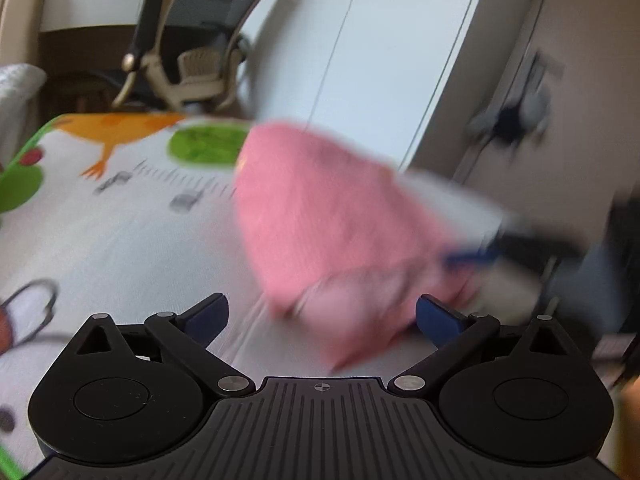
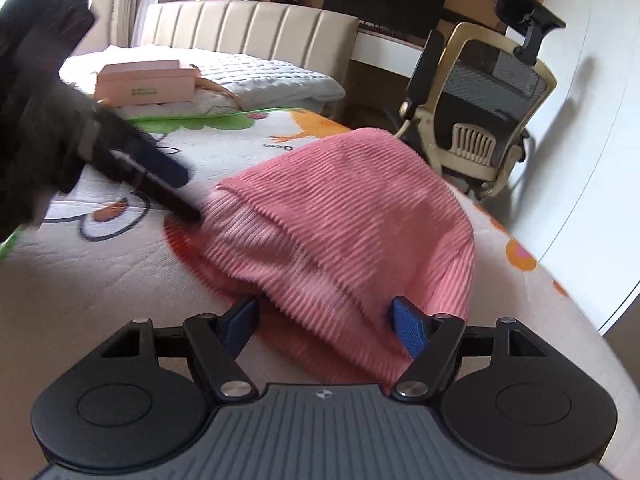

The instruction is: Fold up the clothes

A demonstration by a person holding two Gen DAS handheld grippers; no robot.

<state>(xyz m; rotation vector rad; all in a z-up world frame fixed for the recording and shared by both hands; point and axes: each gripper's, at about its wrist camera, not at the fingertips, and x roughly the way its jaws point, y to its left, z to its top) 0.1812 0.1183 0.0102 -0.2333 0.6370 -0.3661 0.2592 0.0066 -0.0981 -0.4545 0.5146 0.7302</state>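
A pink ribbed garment (image 2: 344,216) lies bunched on a cartoon-printed cover (image 2: 120,272). In the right wrist view my right gripper (image 2: 324,320) is open, and the near edge of the garment sits between its blue pads (image 2: 408,324). My left gripper (image 2: 188,196) reaches in from the upper left, held by a dark sleeve, and its lower finger touches the garment's left edge. In the blurred left wrist view the left gripper (image 1: 324,316) is open, with the pink garment (image 1: 320,220) just beyond its fingertips. The right gripper's blue pad (image 1: 468,258) shows at the garment's right side.
A beige office chair (image 2: 480,92) stands past the far edge of the cover. A bed with a white quilt (image 2: 272,80) and a pink box (image 2: 144,84) lies behind. A white wardrobe (image 1: 380,60) rises on the right. The cover's right edge (image 2: 580,300) drops off close by.
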